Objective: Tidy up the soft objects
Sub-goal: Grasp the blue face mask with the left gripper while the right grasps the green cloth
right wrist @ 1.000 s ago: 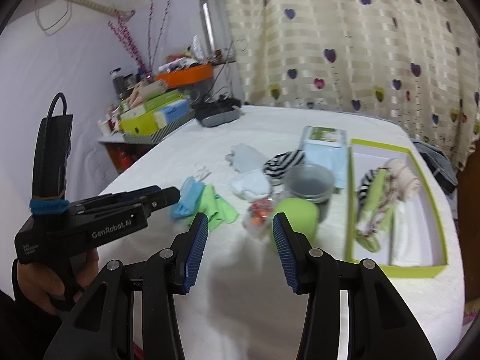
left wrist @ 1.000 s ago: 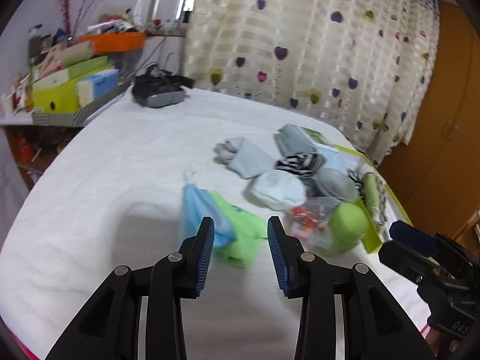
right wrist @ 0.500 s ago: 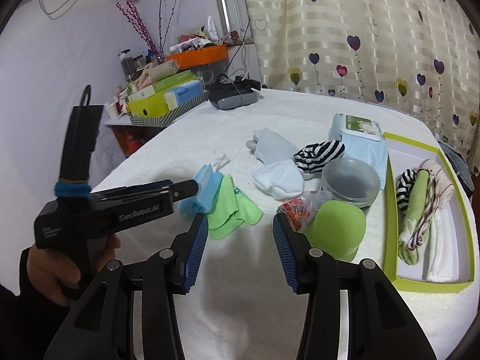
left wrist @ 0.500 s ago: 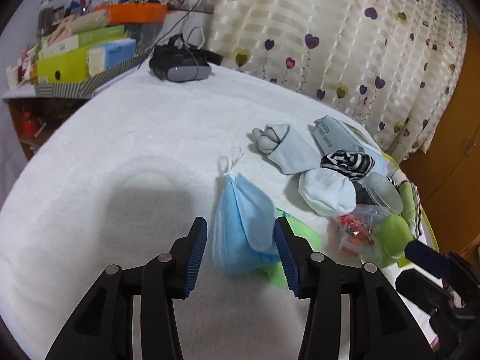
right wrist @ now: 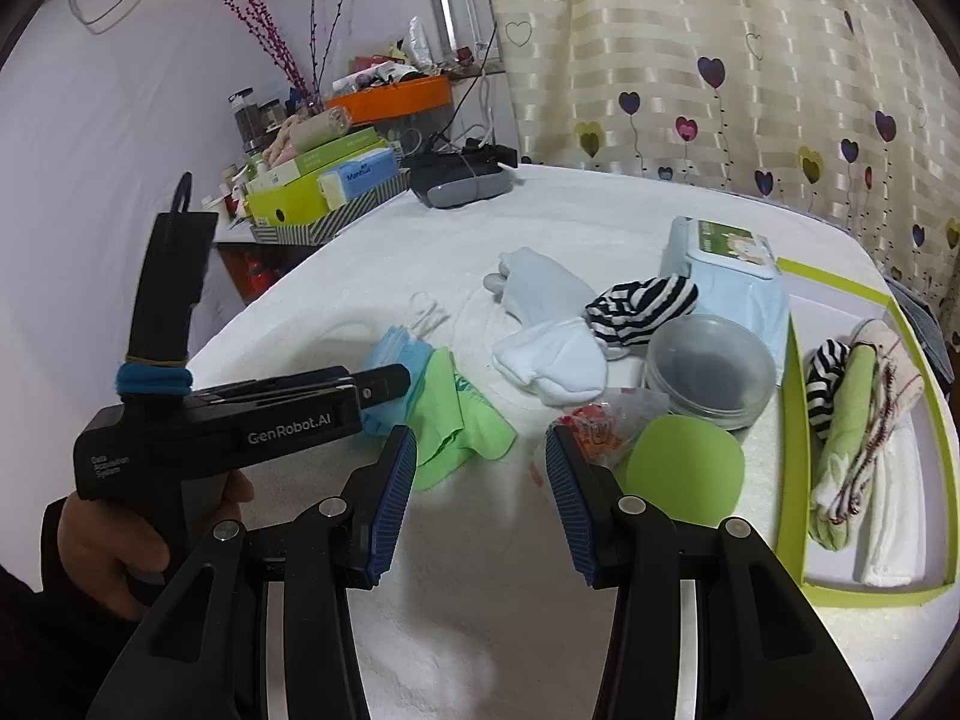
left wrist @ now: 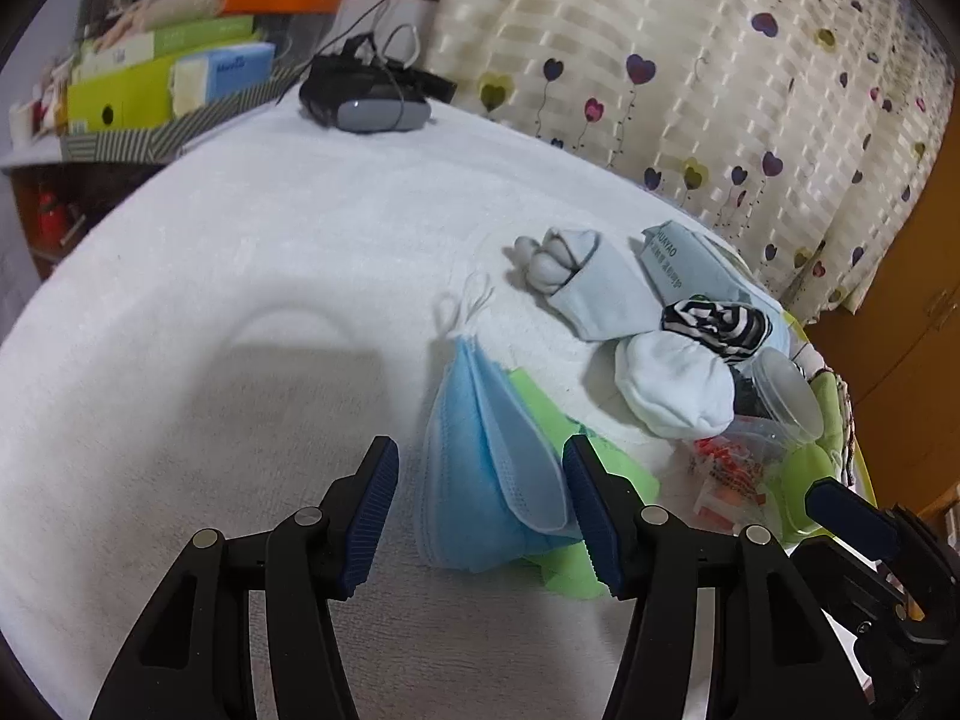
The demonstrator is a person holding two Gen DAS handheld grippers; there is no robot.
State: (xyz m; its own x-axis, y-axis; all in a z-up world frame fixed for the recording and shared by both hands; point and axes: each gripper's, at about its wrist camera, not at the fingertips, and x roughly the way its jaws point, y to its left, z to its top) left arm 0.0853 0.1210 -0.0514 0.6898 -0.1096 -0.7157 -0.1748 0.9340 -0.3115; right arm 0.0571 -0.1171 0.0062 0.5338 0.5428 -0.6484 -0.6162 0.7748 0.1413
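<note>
A stack of blue face masks (left wrist: 486, 468) lies on the white bedspread (left wrist: 240, 276), partly over a green cloth (left wrist: 540, 414). My left gripper (left wrist: 477, 468) hovers low over the masks. Its jaws are opening, with the masks between them and the pads not pressing. In the right wrist view the left gripper (right wrist: 390, 384) reaches over the same masks (right wrist: 393, 354) and green cloth (right wrist: 462, 420). My right gripper (right wrist: 480, 450) stands open and empty, short of the cloth. Behind lie a light blue sock (left wrist: 600, 294), a white sock (left wrist: 678, 384) and a striped sock (left wrist: 714, 324).
A green-rimmed box (right wrist: 792, 420) at the right holds rolled socks and cloths. Beside it are clear plastic tubs (right wrist: 708, 366), a green lid (right wrist: 684, 468), a small bag of orange items (right wrist: 594, 426) and a wipes pack (right wrist: 726, 264). A headset (left wrist: 372, 102) and a cluttered shelf (left wrist: 150, 90) stand at the back left.
The left gripper has moved forward and down until the masks lie between its fingers, and its jaws have spread wider. The right gripper has crept slightly forward, jaws unchanged.
</note>
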